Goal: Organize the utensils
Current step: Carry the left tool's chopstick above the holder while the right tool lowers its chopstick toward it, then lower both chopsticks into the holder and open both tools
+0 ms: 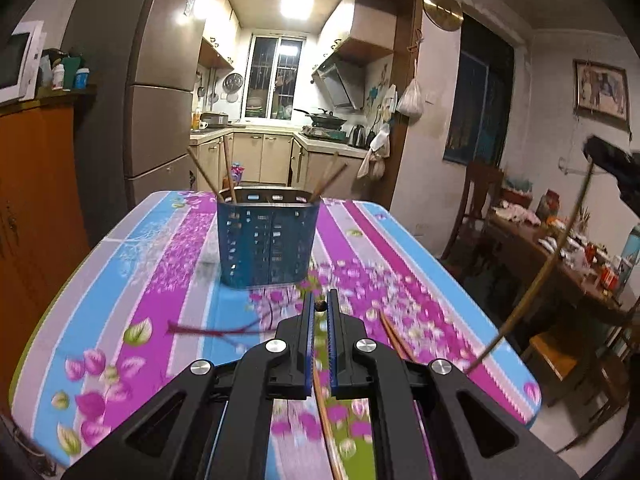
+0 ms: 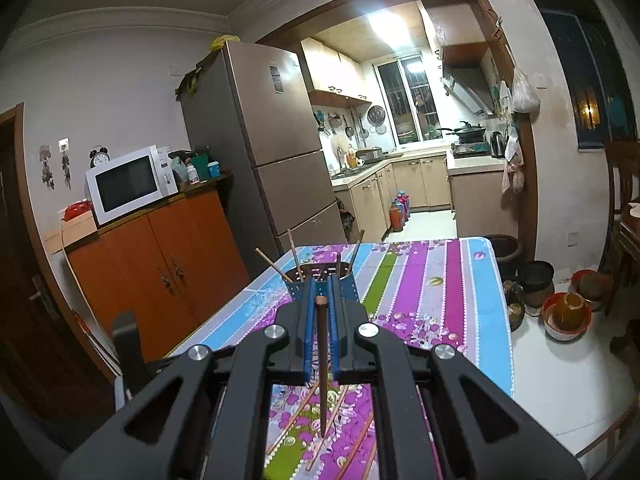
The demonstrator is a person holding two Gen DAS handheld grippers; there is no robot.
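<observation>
Left gripper [image 1: 320, 307] clamped on 1 brown chopstick [image 1: 326, 420], hanging below. Right gripper [image 2: 320, 300] clamped on another dark chopstick [image 2: 322, 364]. Blue perforated utensil holder [image 1: 267, 242] upright on striped floral tablecloth [image 1: 400, 264], 4 chopsticks inside; several loose chopsticks [image 2: 290, 426] on cloth.

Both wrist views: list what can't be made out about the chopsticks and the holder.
- Left wrist view: the chopstick in the left gripper shows only its tip; the jaws hide the rest.
- Left wrist view: loose chopsticks on the table are blurred and partly covered by the gripper body; no count possible.
- Right wrist view: the blue holder sits mostly behind the right gripper; its compartments are hidden.
</observation>
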